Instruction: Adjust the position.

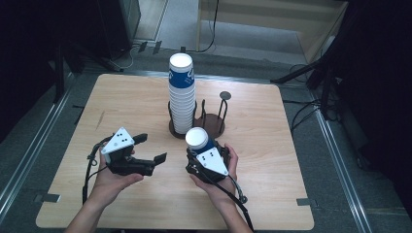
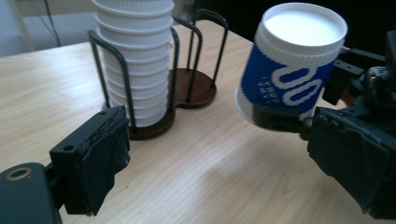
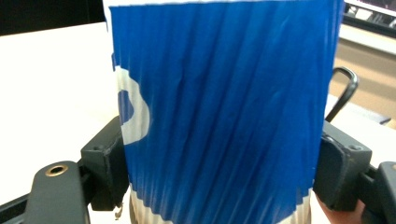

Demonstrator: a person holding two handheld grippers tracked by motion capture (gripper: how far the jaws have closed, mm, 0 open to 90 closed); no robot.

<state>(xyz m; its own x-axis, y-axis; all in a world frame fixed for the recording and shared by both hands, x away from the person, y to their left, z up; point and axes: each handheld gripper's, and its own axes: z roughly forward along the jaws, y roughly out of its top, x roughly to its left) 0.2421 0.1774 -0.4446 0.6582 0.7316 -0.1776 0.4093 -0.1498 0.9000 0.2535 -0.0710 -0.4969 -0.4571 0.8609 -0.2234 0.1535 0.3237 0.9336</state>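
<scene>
A blue-and-white ribbed paper cup [image 1: 198, 138] is held bottom-up and slightly tilted just above the table, in front of the holder. My right gripper [image 1: 204, 148] is shut on its blue sleeve; in the right gripper view the pads press both sides of the cup [image 3: 224, 107]. My left gripper [image 1: 150, 148] stands open to the left of it with nothing between its jaws. In the left gripper view the cup [image 2: 292, 70] hangs beyond my own right jaw. A tall stack of inverted cups [image 1: 182, 94] fills the left side of a dark wire holder [image 1: 214, 127].
The holder's right bay [image 2: 196, 88] stands free of cups, with a round-topped post [image 1: 225, 95] behind it. The wooden table [image 1: 272, 160] has bare surface on both sides of my hands. Cables and dark stands lie on the floor beyond the far edge.
</scene>
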